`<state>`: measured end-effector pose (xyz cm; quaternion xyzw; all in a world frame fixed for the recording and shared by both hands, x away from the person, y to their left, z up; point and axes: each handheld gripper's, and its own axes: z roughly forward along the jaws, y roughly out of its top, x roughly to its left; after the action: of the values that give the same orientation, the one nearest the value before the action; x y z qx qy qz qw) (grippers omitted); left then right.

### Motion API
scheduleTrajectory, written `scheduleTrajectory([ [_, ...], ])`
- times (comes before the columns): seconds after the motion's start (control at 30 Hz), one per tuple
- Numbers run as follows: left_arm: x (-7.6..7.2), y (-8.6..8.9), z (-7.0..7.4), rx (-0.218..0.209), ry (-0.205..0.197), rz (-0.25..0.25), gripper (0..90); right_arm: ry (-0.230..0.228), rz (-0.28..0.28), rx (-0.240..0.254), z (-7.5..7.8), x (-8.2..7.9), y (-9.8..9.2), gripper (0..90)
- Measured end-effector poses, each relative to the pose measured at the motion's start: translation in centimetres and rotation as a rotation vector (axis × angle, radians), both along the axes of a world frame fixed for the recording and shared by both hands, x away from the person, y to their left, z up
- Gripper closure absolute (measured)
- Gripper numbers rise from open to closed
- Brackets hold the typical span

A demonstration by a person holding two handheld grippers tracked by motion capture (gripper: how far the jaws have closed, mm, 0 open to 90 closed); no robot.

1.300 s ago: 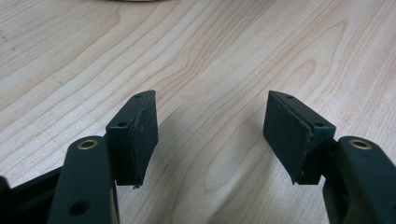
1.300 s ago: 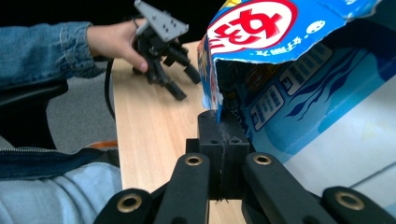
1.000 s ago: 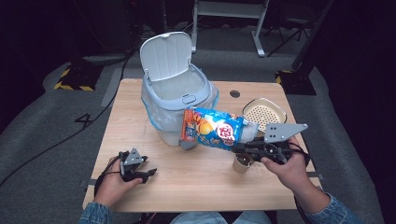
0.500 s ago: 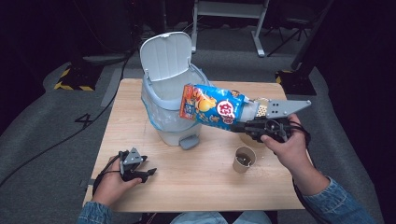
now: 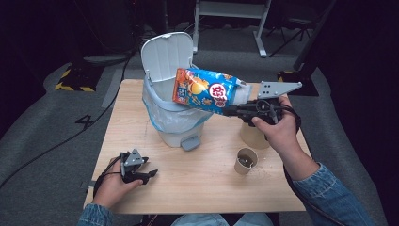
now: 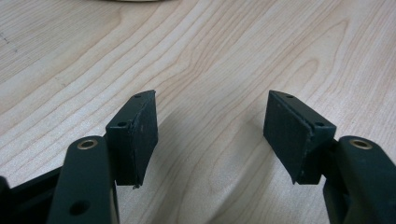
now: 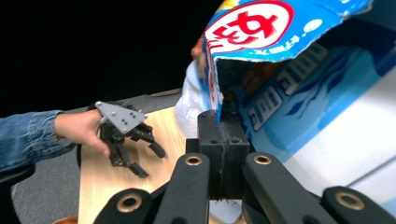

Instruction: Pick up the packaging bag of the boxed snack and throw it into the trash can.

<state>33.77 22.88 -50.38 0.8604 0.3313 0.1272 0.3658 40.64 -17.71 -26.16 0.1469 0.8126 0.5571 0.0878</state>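
The right gripper (image 5: pixel 231 112), clamped on the chip bag (image 5: pixel 207 89), has carried it up and left from mid-frame; it now hangs over the bin (image 5: pixel 176 120). The left gripper (image 5: pixel 147 175) rests open and empty, lower left.

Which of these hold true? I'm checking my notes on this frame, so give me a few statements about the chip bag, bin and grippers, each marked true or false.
1. The right gripper is shut on the chip bag. True.
2. The bin has its lid down. False: the lid stands open.
3. The left gripper holds a cup. False: its jaws are open with bare table between them.
4. The bag hangs over the bin's opening. True.
5. A paper cup stands on the table. True.
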Motion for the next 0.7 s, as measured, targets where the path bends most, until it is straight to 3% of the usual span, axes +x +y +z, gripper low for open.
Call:
scheduleTrajectory([
  [0.43,0.0,0.0,0.0,0.0,0.0,0.0,35.6,0.04,-0.039,-0.024,0.7,2.4,2.3,89.4],
  [0.7,0.0,0.0,0.0,0.001,0.0,0.002,35.6,0.054,-0.072,-0.01,1.0,3.0,3.6,74.1],
])
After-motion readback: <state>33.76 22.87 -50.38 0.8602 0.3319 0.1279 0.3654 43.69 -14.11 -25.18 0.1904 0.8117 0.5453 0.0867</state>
